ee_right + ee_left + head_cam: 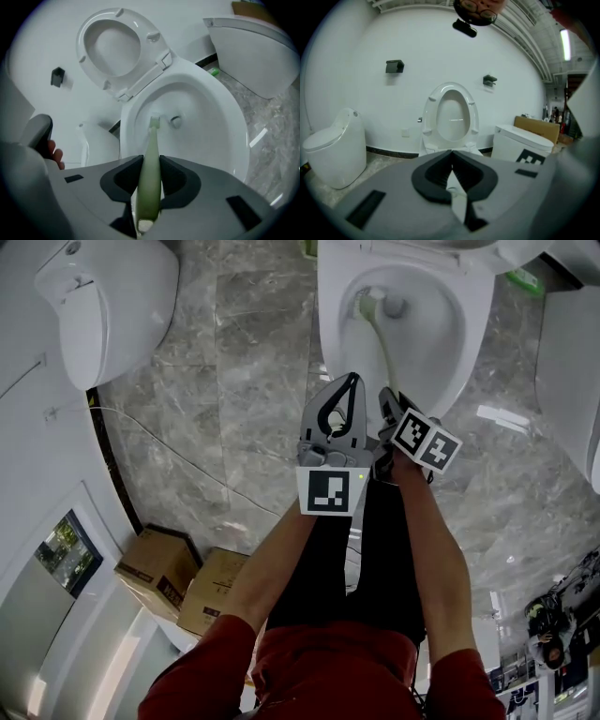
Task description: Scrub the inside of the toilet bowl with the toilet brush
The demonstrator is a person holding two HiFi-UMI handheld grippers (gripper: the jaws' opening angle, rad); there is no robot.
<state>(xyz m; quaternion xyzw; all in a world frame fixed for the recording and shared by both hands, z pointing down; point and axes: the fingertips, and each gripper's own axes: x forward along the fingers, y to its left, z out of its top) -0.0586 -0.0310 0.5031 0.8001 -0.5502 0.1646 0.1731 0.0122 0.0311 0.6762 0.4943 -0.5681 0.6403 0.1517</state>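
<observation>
Below, white toilet bowl [442,334], marble floor [244,381]

From your head view the handle of the toilet brush [378,338] ducks behind your right gripper [386,399], so the grip's hidden there, and the toilet bowl [476,320] beyond the jaws gets chopped off by the top edge. Out past the right jaws the bristles [154,122] are too small to tell if they touch porcelain. The neighbouring toilet [520,140] right of your left gripper [451,157] sits half hidden behind its body.
</observation>
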